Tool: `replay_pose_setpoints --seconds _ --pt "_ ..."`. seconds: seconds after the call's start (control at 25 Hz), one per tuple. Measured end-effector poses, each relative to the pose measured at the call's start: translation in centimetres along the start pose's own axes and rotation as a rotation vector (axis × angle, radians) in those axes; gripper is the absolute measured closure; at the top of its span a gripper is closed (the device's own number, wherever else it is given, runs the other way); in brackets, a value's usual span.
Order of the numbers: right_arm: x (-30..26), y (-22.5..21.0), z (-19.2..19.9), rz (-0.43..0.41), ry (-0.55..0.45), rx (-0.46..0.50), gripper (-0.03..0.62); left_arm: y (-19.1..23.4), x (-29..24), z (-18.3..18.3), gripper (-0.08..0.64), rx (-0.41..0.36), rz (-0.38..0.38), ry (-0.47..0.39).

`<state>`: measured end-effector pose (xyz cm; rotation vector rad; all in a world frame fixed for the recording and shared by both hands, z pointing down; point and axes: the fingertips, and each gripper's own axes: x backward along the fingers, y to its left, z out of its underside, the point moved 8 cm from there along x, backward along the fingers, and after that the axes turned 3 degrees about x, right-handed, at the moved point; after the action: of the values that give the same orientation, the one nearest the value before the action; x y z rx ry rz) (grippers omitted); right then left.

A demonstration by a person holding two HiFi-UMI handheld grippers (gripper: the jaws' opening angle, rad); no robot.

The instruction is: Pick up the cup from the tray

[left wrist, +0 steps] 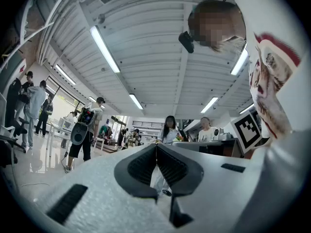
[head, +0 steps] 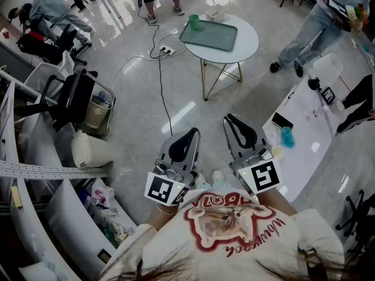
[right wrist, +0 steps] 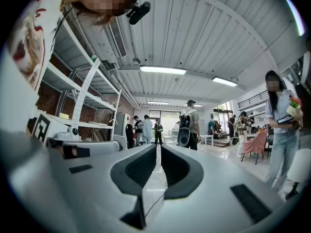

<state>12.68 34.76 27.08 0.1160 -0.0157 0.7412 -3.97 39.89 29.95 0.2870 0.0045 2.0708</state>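
here, left gripper [head: 193, 131] and right gripper [head: 229, 118] closed, cup [head: 194, 21] well apart

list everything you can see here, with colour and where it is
cup: one, green, at the tray's far left corner
tray: one, green, on the round table
round table: one, white top, gold legs, ahead
small tub: one, pale, table's far edge
power strip: one, white, floor left of the table
office chair: one, black, left
long table: one, white, right
bystanders: several, around the room's edges
left gripper: one, grey with black pads, shut, empty, held low in front
right gripper: one, same colours, shut, empty, beside it
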Motion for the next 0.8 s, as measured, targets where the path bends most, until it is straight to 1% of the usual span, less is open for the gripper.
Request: replay_pose_setpoints --seconds 0.48,0.72,0.8 --pt "0.31 0.42 -0.09 -0.010 -0.001 0.002 0.544 -0.32 0.29 -0.19 0.545 0.006 -0.008 -0.009" --pt "0.37 0.23 0.08 -0.026 -0.007 -0.035 0.543 -0.52 0.13 -0.08 0.546 0.006 -0.002 -0.006" --pt "0.38 0.13 0.25 -0.035 0.001 -0.027 0.543 -0.67 -0.09 0.02 0.545 0.007 -0.001 -0.005"
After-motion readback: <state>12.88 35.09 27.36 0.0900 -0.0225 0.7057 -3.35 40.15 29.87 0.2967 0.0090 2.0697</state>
